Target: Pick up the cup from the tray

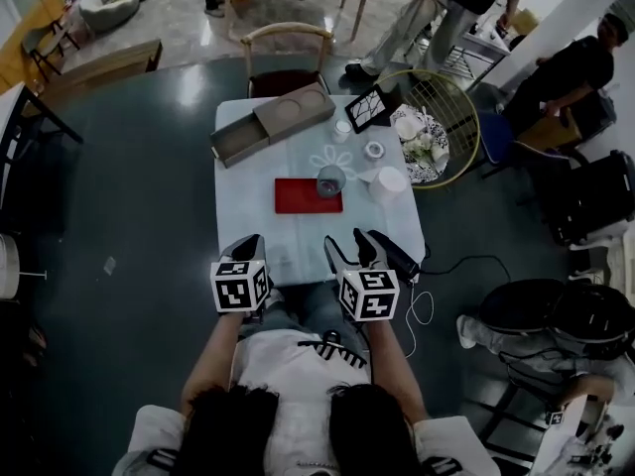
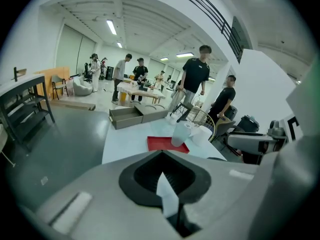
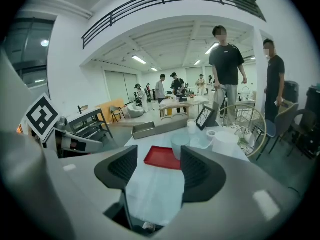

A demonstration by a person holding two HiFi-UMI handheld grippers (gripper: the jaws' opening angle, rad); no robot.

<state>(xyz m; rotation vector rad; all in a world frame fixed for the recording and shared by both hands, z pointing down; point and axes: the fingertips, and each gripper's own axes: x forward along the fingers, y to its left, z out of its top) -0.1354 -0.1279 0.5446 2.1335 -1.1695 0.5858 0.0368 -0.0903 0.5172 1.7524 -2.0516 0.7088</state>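
Observation:
A clear cup (image 1: 330, 180) stands upright on the far right part of a flat red tray (image 1: 303, 198) in the middle of the white table (image 1: 258, 216). Both grippers hover over the table's near edge, well short of the tray. My left gripper (image 1: 246, 245) is shut with nothing held; its pads (image 2: 145, 176) meet, leaving only a thin sliver. My right gripper (image 1: 359, 248) is open and empty. Between its pads (image 3: 197, 171) I see the table, with the tray (image 3: 159, 158) and cup (image 3: 180, 145) beyond. From the left gripper (image 2: 163, 159), the cup (image 2: 179, 134) and tray (image 2: 161, 144) lie ahead, slightly right.
A white cylinder (image 1: 389, 183) stands just right of the tray. A grey open box (image 1: 268, 125), a dark frame (image 1: 365, 108) and small white items sit at the far side. A wire basket (image 1: 446, 117) and a wooden chair (image 1: 288, 58) flank the table. People stand beyond.

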